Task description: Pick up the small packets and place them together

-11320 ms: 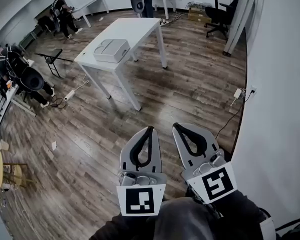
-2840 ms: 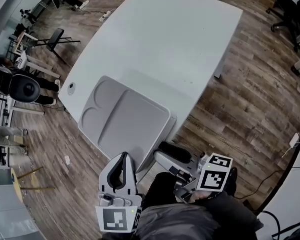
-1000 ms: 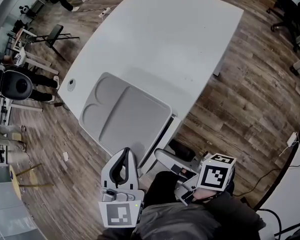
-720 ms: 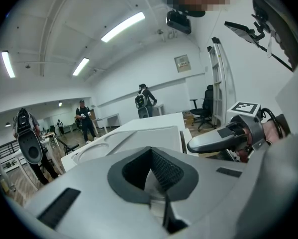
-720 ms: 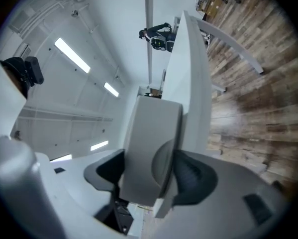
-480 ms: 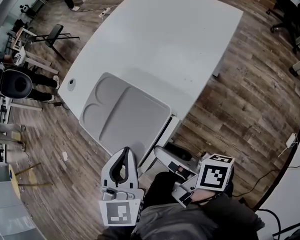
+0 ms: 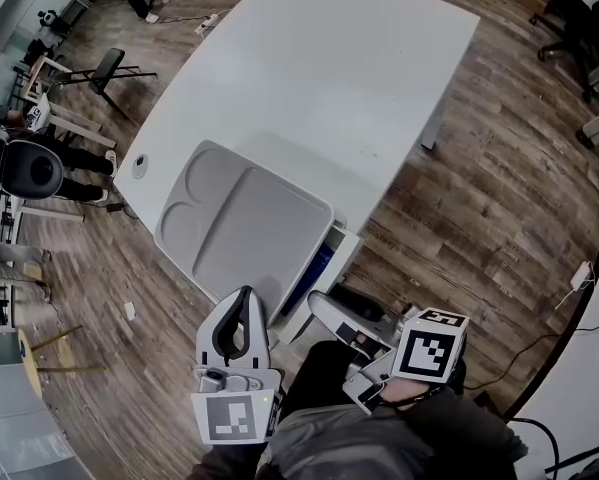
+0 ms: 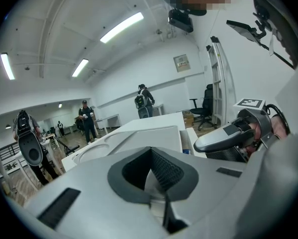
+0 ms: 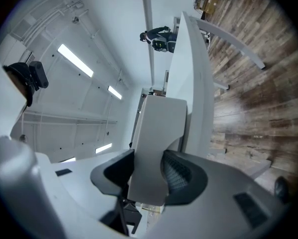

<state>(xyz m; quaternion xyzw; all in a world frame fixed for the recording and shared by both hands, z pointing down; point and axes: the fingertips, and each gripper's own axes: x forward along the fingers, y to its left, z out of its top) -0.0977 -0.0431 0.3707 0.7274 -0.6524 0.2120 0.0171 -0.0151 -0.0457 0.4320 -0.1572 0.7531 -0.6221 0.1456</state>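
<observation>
Two tongs are held at the near edge of a white bench (image 7: 379, 88), on which a grey-topped box (image 7: 249, 228) is set towards the near left corner. The box top is moulded with two round hollows on its left and one large hollow beside them. A white drawer (image 7: 335, 253) is drawn a little way out of the near right side of the box. A blue thing (image 7: 319, 266) is shown in the gap, but whether it is one of the small packets cannot be told.

The right tongs (image 9: 148, 169) are pointed level at the drawer and are clamped on its flat white front panel (image 9: 156, 128), which fills the space between the pads; the jaws have just been closing onto it. The left tongs (image 7: 241, 298) are held just left of them, by the near corner of the box and apart from the drawer. Their jaws are pressed together, with nothing between them.

A small round thing (image 7: 141, 166) is set into the left edge of the bench. A wooden floor (image 7: 499, 198) is seen all around, with people (image 7: 24, 168) at the far left and a black chair (image 7: 564, 8) at the far right
</observation>
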